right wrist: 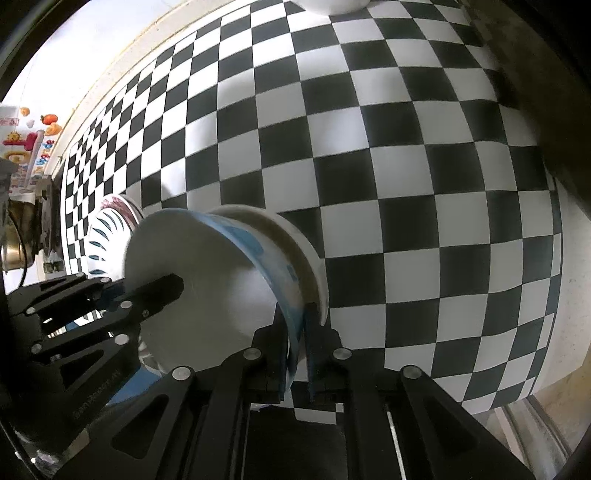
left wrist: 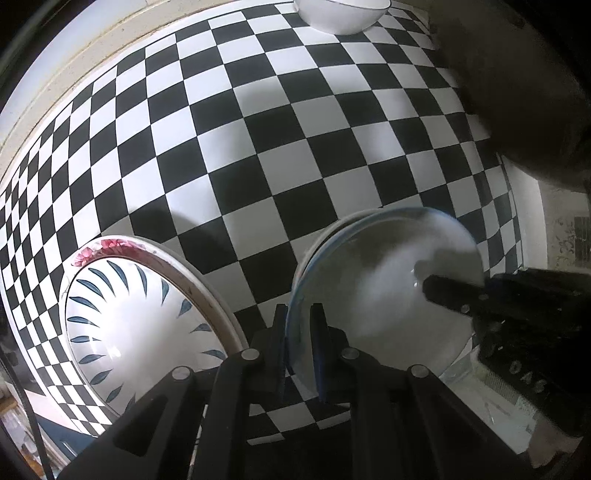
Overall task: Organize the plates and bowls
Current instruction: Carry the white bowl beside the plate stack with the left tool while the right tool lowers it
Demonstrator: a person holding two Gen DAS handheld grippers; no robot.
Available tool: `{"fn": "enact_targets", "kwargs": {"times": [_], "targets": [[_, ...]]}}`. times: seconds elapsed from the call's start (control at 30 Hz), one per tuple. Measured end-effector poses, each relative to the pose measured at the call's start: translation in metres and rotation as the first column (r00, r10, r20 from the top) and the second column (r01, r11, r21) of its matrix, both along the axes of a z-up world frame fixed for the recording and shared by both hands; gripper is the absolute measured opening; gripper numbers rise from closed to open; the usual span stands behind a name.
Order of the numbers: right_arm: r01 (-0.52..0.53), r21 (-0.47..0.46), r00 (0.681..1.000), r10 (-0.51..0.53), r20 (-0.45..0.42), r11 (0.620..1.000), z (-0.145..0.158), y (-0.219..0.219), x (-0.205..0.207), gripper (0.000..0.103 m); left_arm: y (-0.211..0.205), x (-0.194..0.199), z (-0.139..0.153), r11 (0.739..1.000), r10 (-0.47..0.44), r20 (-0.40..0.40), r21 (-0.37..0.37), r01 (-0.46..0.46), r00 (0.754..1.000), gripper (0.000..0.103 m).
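At the far left of the left wrist view, a white plate with blue leaf strokes [left wrist: 136, 328] lies on a larger plate with a pink flower rim [left wrist: 96, 246], both flat on the checkered tablecloth [left wrist: 280, 147]. Just right of them, the left gripper [left wrist: 299, 345] has its two fingers pinched narrow on the rim of a white bowl with a blue band [left wrist: 388, 291], which is tipped on edge and held above the cloth. On the bowl's right side, the right gripper [left wrist: 443, 291] reaches in, one finger lying across the bowl's inner face. In the right wrist view, that gripper [right wrist: 297, 350] is likewise closed narrow on the blue-banded rim [right wrist: 258, 254], with the left gripper's finger [right wrist: 159, 291] inside the bowl. A second white bowl [left wrist: 341, 14] stands upright at the far edge of the cloth, well apart
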State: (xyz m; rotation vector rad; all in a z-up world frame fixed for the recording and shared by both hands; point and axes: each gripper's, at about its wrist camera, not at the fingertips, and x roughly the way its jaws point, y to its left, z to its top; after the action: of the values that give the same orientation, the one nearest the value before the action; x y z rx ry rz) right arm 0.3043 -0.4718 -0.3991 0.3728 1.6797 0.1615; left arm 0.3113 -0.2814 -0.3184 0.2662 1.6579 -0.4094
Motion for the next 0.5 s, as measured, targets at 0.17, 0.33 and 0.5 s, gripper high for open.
{"fn": "enact_targets", "kwargs": {"times": [0.17, 0.33, 0.5], "targets": [[-0.001, 0.0, 1.0, 0.001, 0.0, 1.0, 0.004, -0.001, 0.003, 0.015, 0.002, -0.002, -0.001, 1.0, 0.003, -0.001, 0.001, -0.003, 1.0, 0.01], [-0.024, -0.048, 1.0, 0.025, 0.015, 0.999, 0.01, 0.004, 0.002, 0.015, 0.003, -0.004, -0.003, 1.0, 0.01, -0.01, -0.003, -0.01, 1.0, 0.01], [-0.049, -0.1, 0.998, 0.052, 0.034, 0.994, 0.019, 0.006, 0.0, 0.015, 0.0, -0.007, -0.002, 1.0, -0.002, 0.0, -0.002, 0.002, 1.0, 0.011]]}}
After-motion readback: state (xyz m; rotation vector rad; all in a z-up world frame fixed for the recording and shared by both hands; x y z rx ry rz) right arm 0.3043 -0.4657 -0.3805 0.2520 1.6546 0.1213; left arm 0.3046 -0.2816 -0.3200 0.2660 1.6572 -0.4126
